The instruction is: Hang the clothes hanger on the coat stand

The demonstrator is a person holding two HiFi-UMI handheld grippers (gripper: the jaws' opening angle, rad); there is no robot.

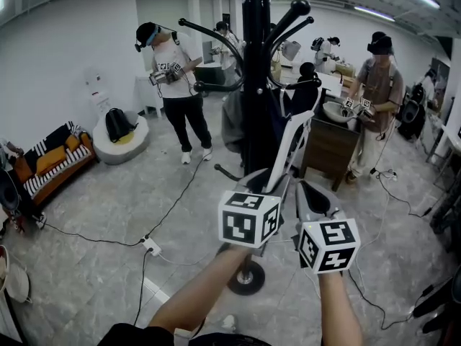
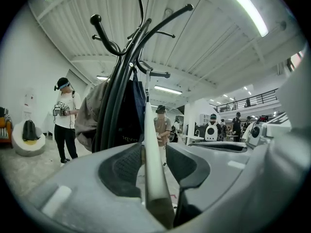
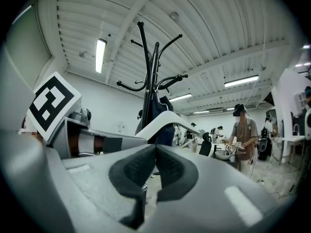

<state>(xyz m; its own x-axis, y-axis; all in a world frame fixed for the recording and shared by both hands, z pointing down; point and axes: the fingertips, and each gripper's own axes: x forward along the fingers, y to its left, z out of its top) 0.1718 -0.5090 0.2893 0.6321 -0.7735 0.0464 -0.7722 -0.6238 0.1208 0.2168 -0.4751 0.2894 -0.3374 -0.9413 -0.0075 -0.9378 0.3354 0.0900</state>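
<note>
A tall black coat stand (image 1: 253, 85) rises straight ahead, with a grey garment (image 1: 232, 121) and a dark one hanging on it. A white clothes hanger (image 1: 292, 146) leans up against the stand. Its upper end lies among the pegs, and I cannot see how the hook sits. One arm of the white hanger (image 2: 149, 149) runs between the jaws of my left gripper (image 1: 277, 184), which stand open with a gap beside the arm. My right gripper (image 1: 315, 199) is just to the right, shut with nothing in it. The right gripper view shows the white hanger (image 3: 163, 120) ahead.
The stand's round base (image 1: 246, 278) sits on the floor below my arms. Cables and a power strip (image 1: 151, 246) cross the floor at left. A person (image 1: 176, 85) stands at the back left, another (image 1: 374, 99) by a dark table (image 1: 328, 146) at right. A sofa (image 1: 50, 166) lines the left wall.
</note>
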